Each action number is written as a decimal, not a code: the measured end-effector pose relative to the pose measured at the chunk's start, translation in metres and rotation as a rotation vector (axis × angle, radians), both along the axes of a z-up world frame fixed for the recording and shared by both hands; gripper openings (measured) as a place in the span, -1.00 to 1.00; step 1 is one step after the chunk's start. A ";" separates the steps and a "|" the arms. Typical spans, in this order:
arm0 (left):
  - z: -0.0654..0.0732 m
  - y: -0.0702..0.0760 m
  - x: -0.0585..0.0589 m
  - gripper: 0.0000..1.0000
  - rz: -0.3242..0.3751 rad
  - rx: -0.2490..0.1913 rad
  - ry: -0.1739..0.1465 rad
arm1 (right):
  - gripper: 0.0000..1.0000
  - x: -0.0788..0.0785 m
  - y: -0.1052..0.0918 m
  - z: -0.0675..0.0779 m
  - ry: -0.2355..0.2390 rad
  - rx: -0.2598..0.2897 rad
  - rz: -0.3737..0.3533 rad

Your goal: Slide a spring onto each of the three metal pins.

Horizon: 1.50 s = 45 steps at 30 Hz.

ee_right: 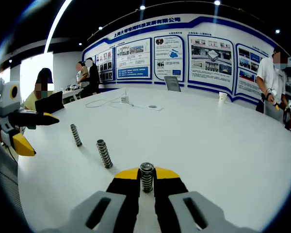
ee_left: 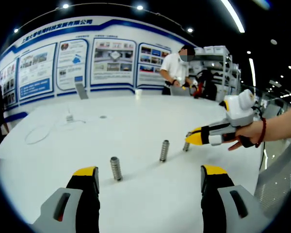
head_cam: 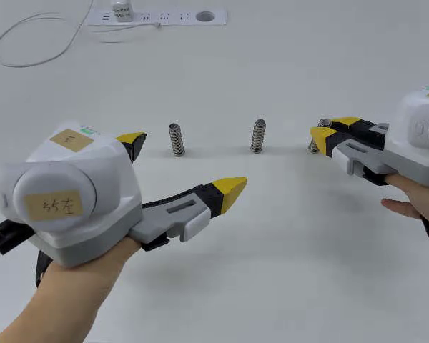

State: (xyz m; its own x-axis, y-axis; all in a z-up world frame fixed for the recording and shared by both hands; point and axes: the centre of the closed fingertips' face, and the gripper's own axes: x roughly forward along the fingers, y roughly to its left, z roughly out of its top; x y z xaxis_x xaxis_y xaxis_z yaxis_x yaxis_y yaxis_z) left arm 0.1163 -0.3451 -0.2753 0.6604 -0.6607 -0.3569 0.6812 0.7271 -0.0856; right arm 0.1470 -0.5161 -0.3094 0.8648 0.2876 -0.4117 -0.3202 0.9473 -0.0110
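Pins: can't make out any, each presumably inside its coil, no bare shaft vis. Right spring mostly covered by right gripper in head view; only top coil + a bit near the base show. That gripper's body is cut off at the right frame edge.

In right gripper view, same spring stands upright btwn the yellow tips. Jaws clenched on it, both sides touching coils; its base is hidden behind them.

Left gripper is near-left, jaws spread wide, released, gripping + touching nothing. It sits on the near side of left spring, apart from it.

Middle spring upright, free, btwn the other two. All 3 in a left-right row on white bench, well apart.

Far left: power strip w/ cable, strip partly cut off at top edge.
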 end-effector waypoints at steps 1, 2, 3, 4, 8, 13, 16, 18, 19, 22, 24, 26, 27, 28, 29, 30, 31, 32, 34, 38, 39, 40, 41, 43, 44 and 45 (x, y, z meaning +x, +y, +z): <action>0.000 0.000 0.000 0.76 0.000 0.000 -0.001 | -0.77 0.000 0.000 -0.001 0.002 0.001 0.000; 0.000 0.000 0.000 0.76 0.000 0.001 0.000 | -0.77 -0.001 0.000 -0.002 0.005 0.003 -0.001; 0.000 0.000 0.000 0.76 0.001 0.001 0.000 | -0.77 -0.001 0.001 -0.003 0.007 0.004 -0.001; 0.000 0.000 0.000 0.75 0.001 0.001 0.001 | -0.77 -0.001 0.001 -0.002 0.000 0.009 -0.004; -0.002 0.001 0.000 0.75 0.001 0.003 0.004 | -0.77 -0.001 0.000 -0.002 0.004 0.019 -0.011; -0.002 0.001 0.000 0.74 0.001 0.003 0.005 | -0.76 -0.002 0.001 -0.003 0.008 0.025 -0.011; -0.003 0.001 0.000 0.74 0.002 0.004 0.010 | -0.72 -0.004 0.003 -0.007 0.032 0.016 -0.001; -0.003 0.001 0.000 0.74 0.003 0.005 0.012 | -0.66 -0.005 0.004 -0.006 0.030 0.024 -0.002; -0.003 0.001 -0.001 0.74 0.004 0.007 0.014 | -0.66 -0.005 0.004 -0.005 0.028 0.025 0.000; -0.003 0.003 0.000 0.74 0.007 0.011 0.017 | -0.60 -0.006 0.005 -0.003 0.028 0.027 0.003; -0.003 0.004 0.000 0.75 0.010 0.009 0.021 | -0.55 -0.006 0.006 0.000 0.032 0.022 0.008; -0.002 0.005 0.001 0.76 0.011 0.009 0.026 | -0.54 -0.007 0.007 0.004 0.027 0.019 0.016; -0.002 0.006 0.001 0.77 0.011 0.009 0.026 | -0.50 -0.007 0.007 0.006 0.029 0.019 0.016; -0.002 0.006 0.002 0.78 0.010 0.008 0.027 | -0.47 -0.008 0.007 0.008 0.030 0.023 0.019; -0.001 0.007 0.002 0.80 0.010 0.006 0.029 | -0.45 -0.008 0.008 0.009 0.030 0.027 0.022; -0.001 0.007 0.003 0.81 0.009 0.004 0.034 | -0.42 -0.009 0.008 0.011 0.033 0.031 0.023; -0.002 0.008 0.003 0.82 0.008 0.004 0.037 | -0.39 -0.010 0.009 0.012 0.036 0.030 0.026; -0.002 0.008 0.003 0.83 0.005 0.005 0.039 | -0.37 -0.011 0.009 0.013 0.044 0.030 0.027; -0.001 0.008 0.003 0.85 0.001 0.004 0.041 | -0.29 -0.013 0.009 0.015 0.048 0.029 0.030; 0.001 0.009 0.004 0.90 -0.003 -0.005 0.050 | -0.16 -0.018 0.009 0.019 0.062 0.026 0.037; 0.001 0.009 0.003 0.91 -0.006 -0.005 0.051 | -0.13 -0.019 0.009 0.020 0.064 0.026 0.041; 0.001 0.009 0.003 0.92 -0.009 -0.002 0.050 | -0.10 -0.021 0.009 0.021 0.070 0.028 0.042; 0.002 0.009 0.003 0.92 -0.012 0.000 0.048 | -0.06 -0.022 0.010 0.022 0.075 0.030 0.048; 0.003 0.010 0.002 0.96 -0.018 -0.003 0.050 | 0.01 -0.026 0.011 0.026 0.072 0.035 0.054; 0.003 0.010 0.002 0.98 -0.021 -0.005 0.053 | 0.04 -0.027 0.012 0.027 0.072 0.037 0.057; 0.002 0.011 0.000 1.00 -0.029 -0.005 0.062 | 0.06 -0.029 0.012 0.029 0.075 0.039 0.064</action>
State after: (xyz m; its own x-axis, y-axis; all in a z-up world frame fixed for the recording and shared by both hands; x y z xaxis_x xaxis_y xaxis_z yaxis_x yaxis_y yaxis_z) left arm 0.1165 -0.3345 -0.2731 0.6176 -0.6812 -0.3931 0.6955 0.7064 -0.1316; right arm 0.1178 -0.5037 -0.2804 0.8112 0.3582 -0.4622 -0.3787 0.9241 0.0515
